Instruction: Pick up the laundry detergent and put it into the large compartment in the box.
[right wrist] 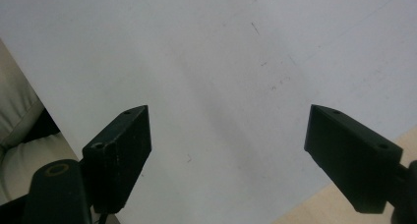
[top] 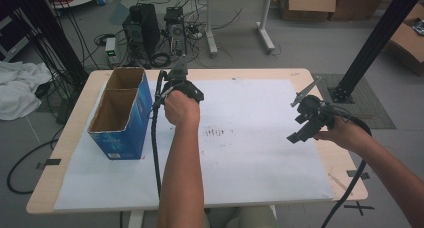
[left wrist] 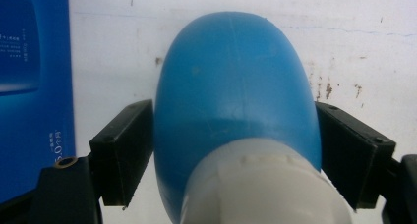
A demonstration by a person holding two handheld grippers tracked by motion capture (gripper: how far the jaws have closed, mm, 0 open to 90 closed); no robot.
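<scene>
A blue bottle (left wrist: pixel 233 86) with a white cap (left wrist: pixel 260 184) lies on the white sheet (left wrist: pixel 344 47), its cap end toward the camera. My left gripper (left wrist: pixel 233 113) has one black pad on each flank of the bottle, and both pads touch it. In the high view the left gripper (top: pixel 186 90) points down at the sheet just right of the blue box (top: pixel 125 123), with the hand covering it. My right gripper (top: pixel 300 120) hovers above the sheet's right side. Its jaws (right wrist: pixel 228 116) stand wide apart with nothing between them.
The blue cardboard box (left wrist: pixel 29 86) stands open-topped with two compartments at the table's left. The wooden table (top: pixel 345 168) shows past the sheet's right edge. Cables trail from both grippers toward the front edge. Computers and cartons stand on the floor beyond the table.
</scene>
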